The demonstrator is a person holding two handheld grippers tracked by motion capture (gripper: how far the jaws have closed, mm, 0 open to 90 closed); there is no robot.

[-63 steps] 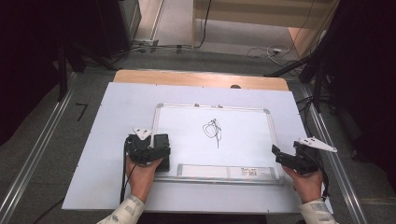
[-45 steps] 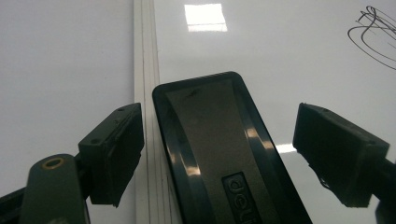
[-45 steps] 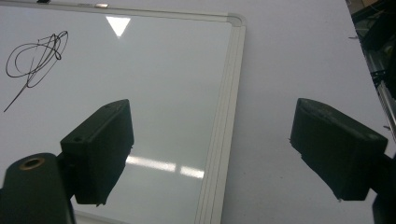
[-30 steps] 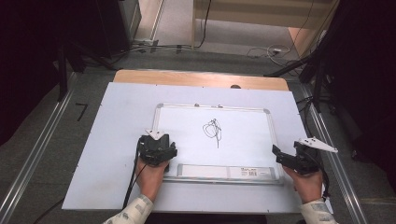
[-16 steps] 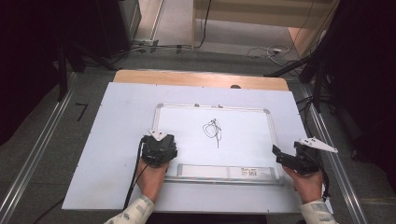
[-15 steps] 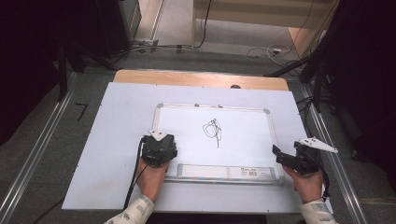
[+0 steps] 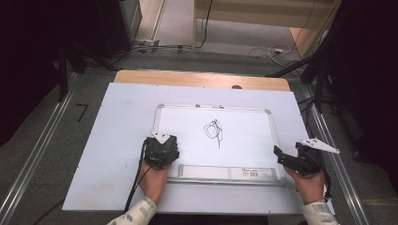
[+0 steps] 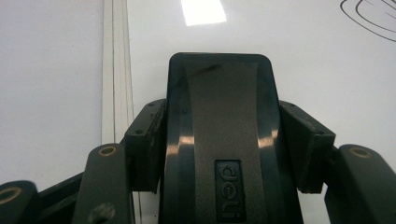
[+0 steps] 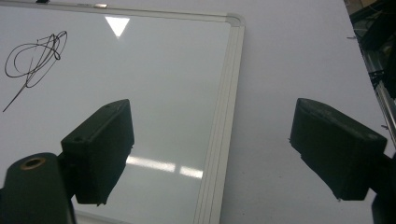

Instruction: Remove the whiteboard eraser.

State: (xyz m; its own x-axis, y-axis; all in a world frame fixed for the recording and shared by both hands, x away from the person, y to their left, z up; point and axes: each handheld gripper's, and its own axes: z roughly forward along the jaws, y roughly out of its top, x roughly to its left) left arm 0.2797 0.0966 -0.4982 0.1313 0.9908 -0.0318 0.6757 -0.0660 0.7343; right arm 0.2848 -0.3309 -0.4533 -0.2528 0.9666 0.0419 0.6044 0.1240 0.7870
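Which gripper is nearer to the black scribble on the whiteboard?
Left. The left gripper, holding the eraser, sits just left of the scribble; the right gripper waits at the whiteboard's right edge.

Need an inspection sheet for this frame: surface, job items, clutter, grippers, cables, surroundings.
Surface: white table, bare around the board.
Job's things: whiteboard lies flat with a black scribble near its middle; black eraser sits at its left edge.
Clutter: nothing seen.
Grippers: left gripper has just closed, its pads press on the eraser; right gripper open, straddling the board's right frame.
Cables: one trails from the left gripper; more lie on the floor beyond the table.
Surroundings: dark stands, metal rails either side.
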